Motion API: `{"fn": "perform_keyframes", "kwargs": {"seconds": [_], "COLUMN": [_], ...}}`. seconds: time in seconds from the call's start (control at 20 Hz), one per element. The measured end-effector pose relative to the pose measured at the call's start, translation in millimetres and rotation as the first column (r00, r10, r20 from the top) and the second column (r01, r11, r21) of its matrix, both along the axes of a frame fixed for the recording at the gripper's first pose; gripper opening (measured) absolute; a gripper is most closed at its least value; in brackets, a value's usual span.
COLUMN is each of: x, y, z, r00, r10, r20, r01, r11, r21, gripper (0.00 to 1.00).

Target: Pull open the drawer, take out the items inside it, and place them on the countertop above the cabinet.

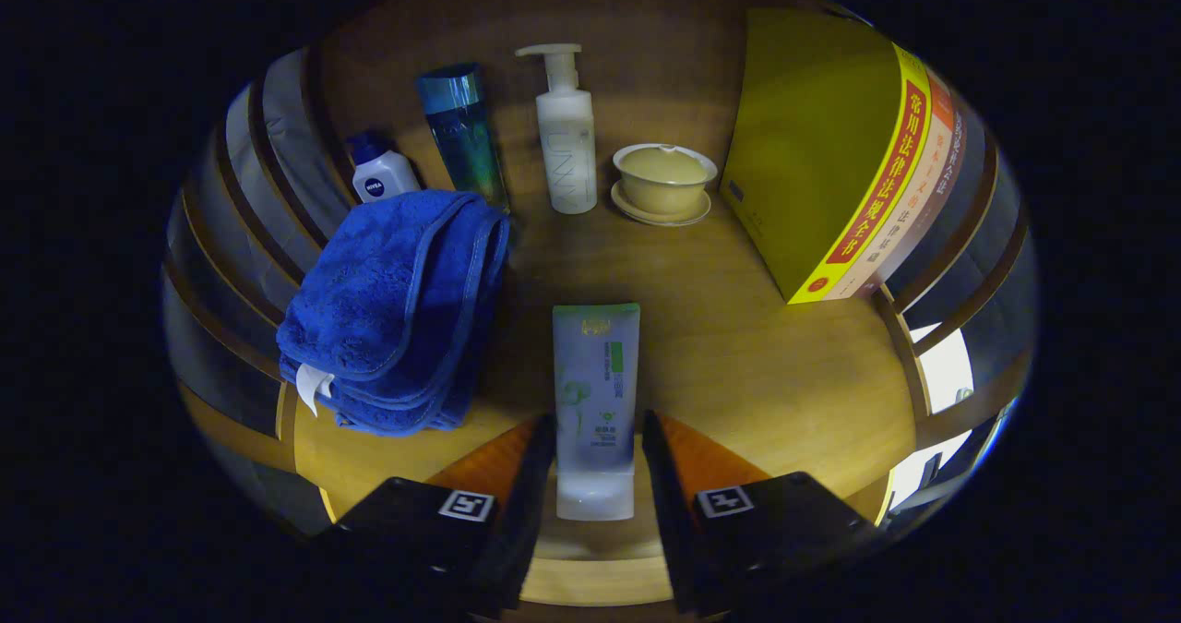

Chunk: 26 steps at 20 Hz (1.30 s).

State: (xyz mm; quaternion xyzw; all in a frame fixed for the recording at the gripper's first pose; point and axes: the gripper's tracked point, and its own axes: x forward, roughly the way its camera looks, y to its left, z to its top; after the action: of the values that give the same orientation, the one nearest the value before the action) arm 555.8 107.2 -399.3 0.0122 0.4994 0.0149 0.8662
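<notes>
A white and green tube [596,392] lies lengthwise between my fingers, cap end toward me, its far end reaching out over the wooden countertop [738,355]. My gripper [598,422] is shut on the tube, with both fingertips against its sides near the lower half. I cannot tell whether the tube rests on the countertop or hangs just above it.
A folded blue towel [397,309] lies just left of the tube. Behind stand a small white bottle with a blue cap [380,175], a tall blue bottle [461,134], a white pump bottle [565,134] and a lidded cup on a saucer [662,183]. Upright books [830,161] stand to the right.
</notes>
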Motion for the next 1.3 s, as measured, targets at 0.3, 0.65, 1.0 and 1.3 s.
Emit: {"fn": "perform_keyframes", "kwargs": {"seconds": [0.3,0.65,1.0,1.3], "x": [-14.5,-88.4,-158.5,-188.4], "y": [-9.1,-7.1,3.6,1.0], "z": [39.7,84.3,127.2,175.3], "r00": [0.999,0.982,0.929,0.841], "r10": [-0.002,0.015,-0.002,0.018], "r20": [0.053,0.188,0.369,0.541], "r01": [0.001,-0.032,-0.061,-0.098], "r11": [1.000,0.996,0.985,0.988], "r21": [0.013,0.088,0.160,0.120], "gripper": [0.98,0.97,0.97,0.97]}}
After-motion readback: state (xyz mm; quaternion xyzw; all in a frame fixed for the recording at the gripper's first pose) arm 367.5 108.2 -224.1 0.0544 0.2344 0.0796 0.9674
